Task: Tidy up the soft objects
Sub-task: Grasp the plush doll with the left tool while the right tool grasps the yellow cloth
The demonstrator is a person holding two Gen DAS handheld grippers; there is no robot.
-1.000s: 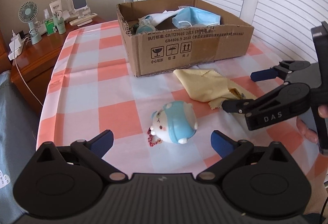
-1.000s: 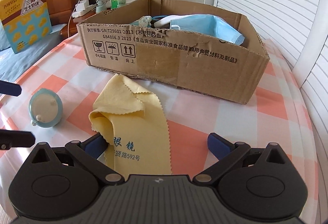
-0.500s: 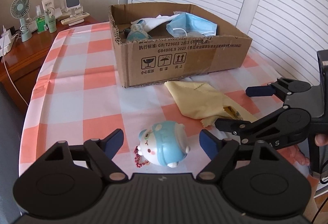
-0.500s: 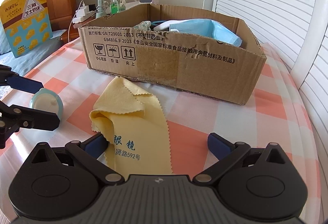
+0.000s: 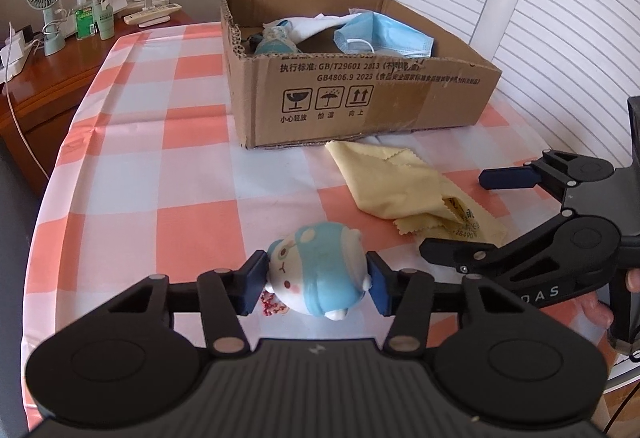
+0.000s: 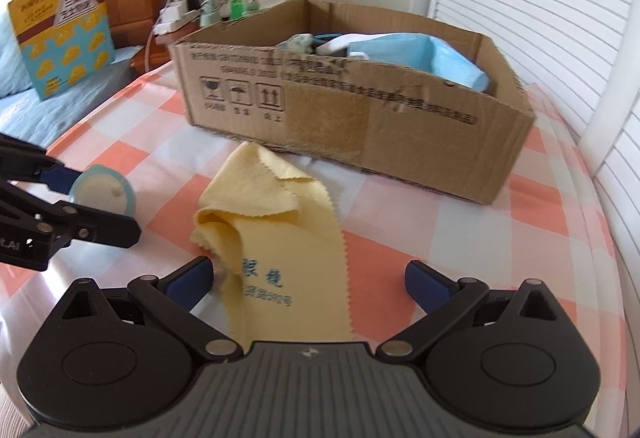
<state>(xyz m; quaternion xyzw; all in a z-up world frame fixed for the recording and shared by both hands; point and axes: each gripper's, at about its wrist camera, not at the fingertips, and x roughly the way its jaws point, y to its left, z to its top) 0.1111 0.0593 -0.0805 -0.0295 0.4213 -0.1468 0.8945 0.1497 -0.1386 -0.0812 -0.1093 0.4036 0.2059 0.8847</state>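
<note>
Left gripper (image 5: 316, 280) clamped on the toy (image 5: 316, 274), one blue pad on each flank, low centre of the left view; same toy (image 6: 102, 193) seen at the left edge of the right view, apparently resting on the checked tablecloth (image 5: 160, 173). Looks plush and light, likely to squash and spring back, so a hold across the round body as now seems sound; red tassel (image 5: 272, 304) at its lower left best left alone, too thin to grip. Right gripper (image 6: 310, 278) spread wide, nothing between the pads, straddling the near end of the cloth (image 6: 276, 238) at centre of its view; left pad touching or just beside the folded edge, cannot tell which. Cloth (image 5: 404, 193) thin, limp, pinked edges, partly folded over itself in the right half of the left view; probably slides on the tablecloth, so a pinch on the doubled fold should catch more than a single layer. Box (image 5: 360, 97) in the upper centre, open, already holding masks (image 5: 380, 37) and other soft bits. Count: one toy, one cloth, one box; at least one blue mask plus white pieces, number unclear; one fan (image 5: 48, 5) at upper left
</note>
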